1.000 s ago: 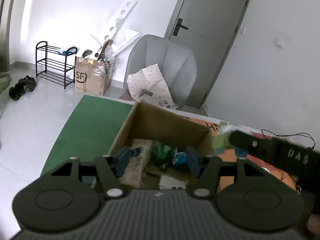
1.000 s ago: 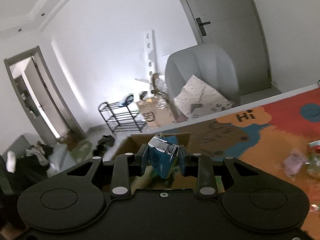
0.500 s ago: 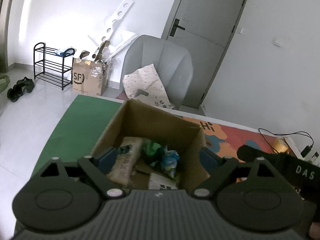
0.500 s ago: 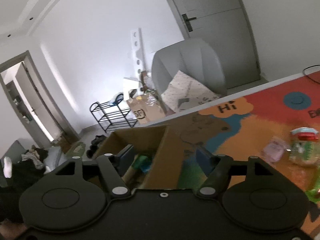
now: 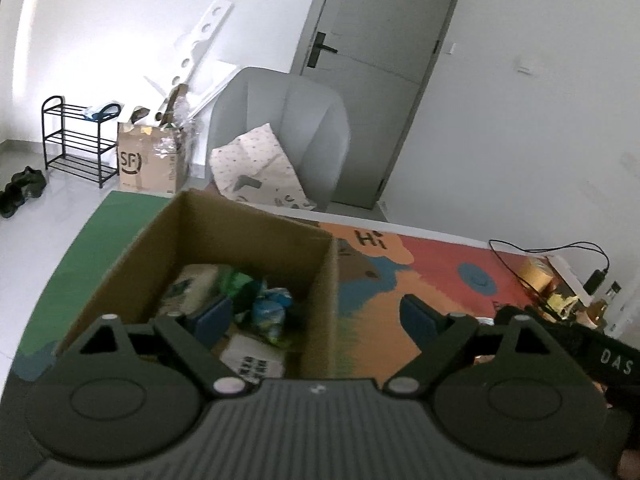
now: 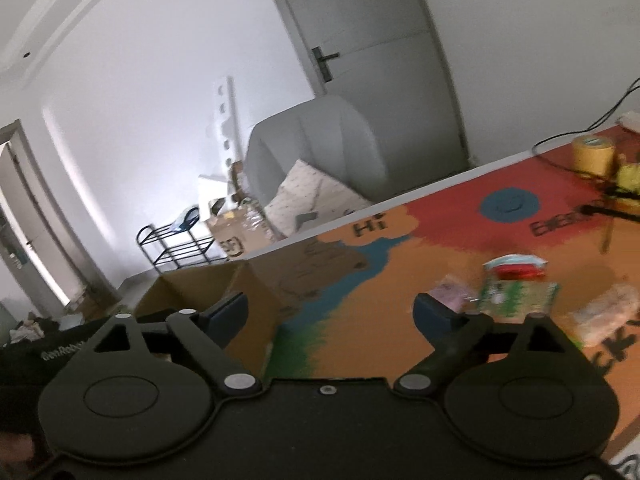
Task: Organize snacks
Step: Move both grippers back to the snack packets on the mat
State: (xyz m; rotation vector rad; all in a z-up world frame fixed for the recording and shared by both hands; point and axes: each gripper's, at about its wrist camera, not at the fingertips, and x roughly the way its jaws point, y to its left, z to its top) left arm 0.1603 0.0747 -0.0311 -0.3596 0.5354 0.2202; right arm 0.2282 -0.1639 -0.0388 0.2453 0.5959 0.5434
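An open cardboard box stands on the colourful mat and holds several snack packets; it also shows in the right wrist view. My left gripper is open and empty, above the box's right wall. My right gripper is open and empty, over the mat just right of the box. Loose snacks lie on the mat to the right: a green packet, a red-and-blue packet, a pink packet and a pale packet.
The play mat covers the surface. A yellow tape roll and a black cable lie at its far right. A grey armchair, an SF carton, a black shoe rack and a grey door stand behind.
My right gripper held a blue snack packet over the box, opened and let it go, then swung right over the mat. My left gripper opened wide and shifted right.
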